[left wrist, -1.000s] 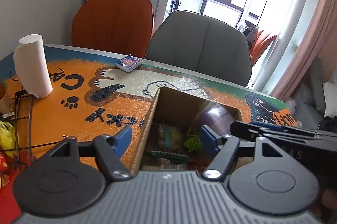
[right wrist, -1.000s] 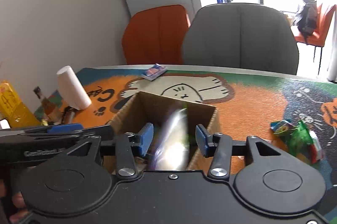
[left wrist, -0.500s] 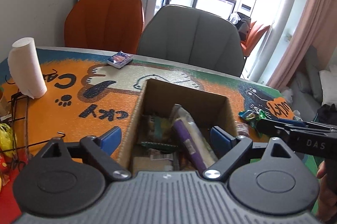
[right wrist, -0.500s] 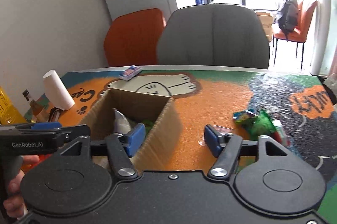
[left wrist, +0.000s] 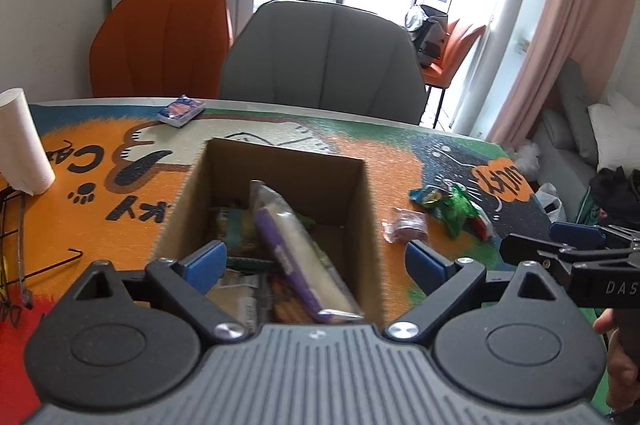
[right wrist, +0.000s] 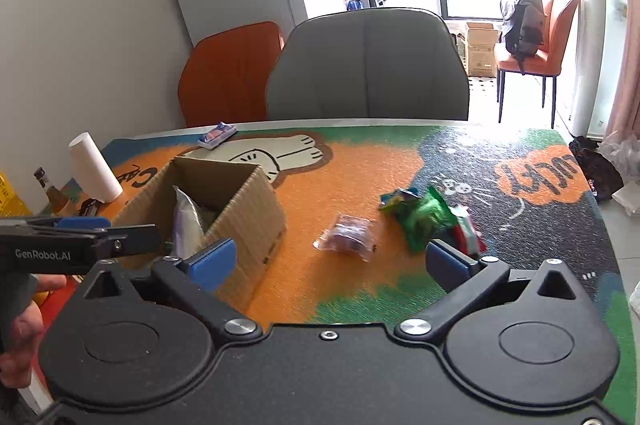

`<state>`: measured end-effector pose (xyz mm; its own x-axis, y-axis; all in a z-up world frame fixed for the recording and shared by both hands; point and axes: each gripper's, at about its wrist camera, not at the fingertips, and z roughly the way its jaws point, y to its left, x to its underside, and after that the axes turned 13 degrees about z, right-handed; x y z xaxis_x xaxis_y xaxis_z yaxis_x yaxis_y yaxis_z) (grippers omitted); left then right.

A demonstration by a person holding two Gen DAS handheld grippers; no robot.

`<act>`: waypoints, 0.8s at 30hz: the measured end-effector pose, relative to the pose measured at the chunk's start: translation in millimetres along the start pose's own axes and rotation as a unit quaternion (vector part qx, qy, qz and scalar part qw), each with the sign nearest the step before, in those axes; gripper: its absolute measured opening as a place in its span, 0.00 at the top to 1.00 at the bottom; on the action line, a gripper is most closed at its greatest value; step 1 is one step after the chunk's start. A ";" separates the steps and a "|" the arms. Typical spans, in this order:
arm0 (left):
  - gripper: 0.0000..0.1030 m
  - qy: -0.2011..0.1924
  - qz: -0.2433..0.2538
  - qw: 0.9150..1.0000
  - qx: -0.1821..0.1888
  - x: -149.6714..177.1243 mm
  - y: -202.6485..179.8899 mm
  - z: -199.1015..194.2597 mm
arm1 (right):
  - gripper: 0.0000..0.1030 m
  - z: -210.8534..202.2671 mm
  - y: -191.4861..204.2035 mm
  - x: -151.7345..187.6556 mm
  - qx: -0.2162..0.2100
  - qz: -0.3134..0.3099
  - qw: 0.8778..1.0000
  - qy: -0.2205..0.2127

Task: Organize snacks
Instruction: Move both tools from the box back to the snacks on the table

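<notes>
An open cardboard box (left wrist: 280, 165) (right wrist: 248, 209) stands on the colourful cat mat and holds several snack packs, with a long purple-and-white pack (left wrist: 296, 245) (right wrist: 185, 221) leaning on top. My left gripper (left wrist: 316, 261) is open and empty over the box's near side. My right gripper (right wrist: 332, 261) is open and empty, right of the box, short of a clear pack with a dark snack (right wrist: 350, 235) (left wrist: 404, 225). Green and red packs (right wrist: 428, 217) (left wrist: 452, 203) lie beyond it.
A paper roll (left wrist: 22, 141) (right wrist: 94, 167) stands at the left by a wire rack (left wrist: 16, 249). A small blue pack (left wrist: 181, 110) (right wrist: 217, 134) lies at the far edge. Grey (left wrist: 324, 61) and orange chairs (left wrist: 160, 41) stand behind the table.
My right gripper let the purple-and-white pack drop into the box, opened wide and swung right toward the loose packs. My left gripper opened wider and drew back a little.
</notes>
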<state>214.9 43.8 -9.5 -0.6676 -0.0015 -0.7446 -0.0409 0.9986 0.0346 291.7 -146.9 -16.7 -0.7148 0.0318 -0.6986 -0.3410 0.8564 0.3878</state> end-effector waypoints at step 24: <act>0.07 0.001 0.053 0.998 0.043 -22.2 -99.8 29.7 | 0.02 -18.3 -90.2 -1.9 0.013 0.052 0.998 -0.023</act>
<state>255.8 -54.2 -16.2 -0.6659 0.1041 -0.7387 0.0934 0.9941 0.0558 312.6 -233.6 -39.4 -0.7163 0.1449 -0.6825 -0.2496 0.8602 0.4446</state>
